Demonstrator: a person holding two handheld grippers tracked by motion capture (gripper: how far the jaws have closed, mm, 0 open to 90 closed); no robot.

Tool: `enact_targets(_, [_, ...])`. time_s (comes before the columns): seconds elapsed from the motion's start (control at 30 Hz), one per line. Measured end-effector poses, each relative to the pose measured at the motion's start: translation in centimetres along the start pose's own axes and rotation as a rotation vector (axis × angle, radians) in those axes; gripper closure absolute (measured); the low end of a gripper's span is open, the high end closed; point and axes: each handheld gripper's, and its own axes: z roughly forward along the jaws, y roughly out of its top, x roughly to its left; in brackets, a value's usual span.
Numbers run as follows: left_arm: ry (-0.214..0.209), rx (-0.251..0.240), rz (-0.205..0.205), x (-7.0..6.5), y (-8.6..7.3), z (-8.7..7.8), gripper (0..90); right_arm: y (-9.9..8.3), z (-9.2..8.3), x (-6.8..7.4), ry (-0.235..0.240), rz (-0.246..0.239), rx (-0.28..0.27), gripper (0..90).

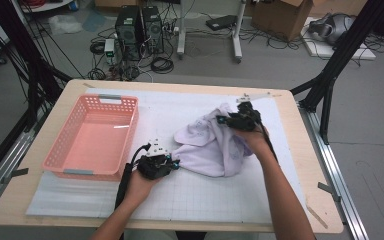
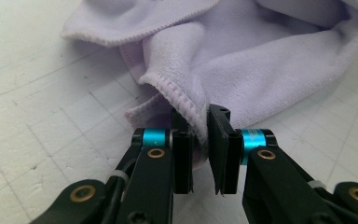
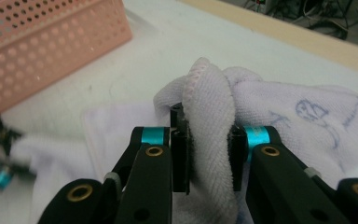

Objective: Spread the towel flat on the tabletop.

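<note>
Right gripper view | towel (image 3: 303, 116) bears blue print, seemingly unreadable

One lilac towel (image 1: 215, 145), centre of high view, bunched on mat. One pink basket (image 1: 92, 137), left of centre. Two grippers: left gripper (image 1: 176, 163) at towel's lower-left edge, right gripper (image 1: 221, 119) at its upper right. One white gridded mat (image 1: 190, 195), one wooden table (image 1: 10, 200). Upper frame, on floor: two black computer towers (image 1: 140, 25), one cardboard box (image 1: 280, 17).
</note>
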Motion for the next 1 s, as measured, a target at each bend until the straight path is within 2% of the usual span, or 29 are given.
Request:
enact_targets(0.1, [0.0, -0.003, -0.003, 0.0, 0.0, 0.0, 79.3, 2.1, 2.9, 0.9, -0.039, -0.033, -0.003, 78.5])
enact_targets(0.13, [0.001, 0.002, 0.004, 0.1, 0.0, -0.1, 79.1, 2.6, 3.8, 1.1, -0.079, -0.064, 0.001, 78.7])
enact_targets(0.2, [0.004, -0.007, -0.008, 0.1, -0.1, -0.1, 78.5, 3.2, 5.6, 1.0, -0.142, -0.078, 0.015, 78.9])
enact_targets(0.27, [0.009, -0.005, -0.007, 0.2, -0.1, -0.3, 76.0, 3.3, 6.7, 0.8, -0.191, -0.068, 0.021, 78.5])
enact_targets(0.3, [0.014, -0.008, -0.016, 0.2, -0.1, -0.3, 72.4, 3.2, 7.0, 0.6, -0.198, -0.054, 0.021, 76.6])
enact_targets(0.37, [0.028, -0.012, -0.007, 0.3, -0.1, -0.4, 63.3, 2.9, 7.1, 0.3, -0.189, -0.027, 0.028, 66.0])
enact_targets(0.4, [0.032, -0.021, -0.014, 0.2, -0.1, -0.4, 57.7, 2.7, 6.7, 0.3, -0.194, -0.017, 0.022, 59.7])
enact_targets(0.47, [0.034, -0.034, -0.018, 0.1, 0.1, -0.6, 50.5, 2.5, 5.4, 0.5, -0.207, -0.009, -0.002, 55.1])
enact_targets(0.67, [0.033, -0.057, 0.009, -0.6, 1.2, -1.2, 47.5, 0.8, -0.9, 0.1, -0.266, -0.015, -0.049, 51.0])
enact_targets(0.77, [0.011, -0.073, 0.018, -1.0, 1.7, -1.1, 47.4, -1.0, -3.8, 0.0, -0.287, -0.016, -0.056, 50.7])
enact_targets(0.83, [-0.012, -0.073, 0.026, -1.4, 1.9, -0.5, 47.4, -2.7, -5.3, 0.0, -0.303, -0.025, -0.04, 50.5])
enact_targets(0.9, [-0.029, -0.059, 0.053, -2.0, 2.2, 0.3, 47.4, -4.4, -6.4, 0.2, -0.323, -0.032, -0.012, 49.6])
enact_targets(1.0, [-0.058, -0.042, 0.095, -3.3, 2.9, 1.4, 45.4, -7.0, -7.7, 0.5, -0.333, -0.013, 0.01, 49.2])
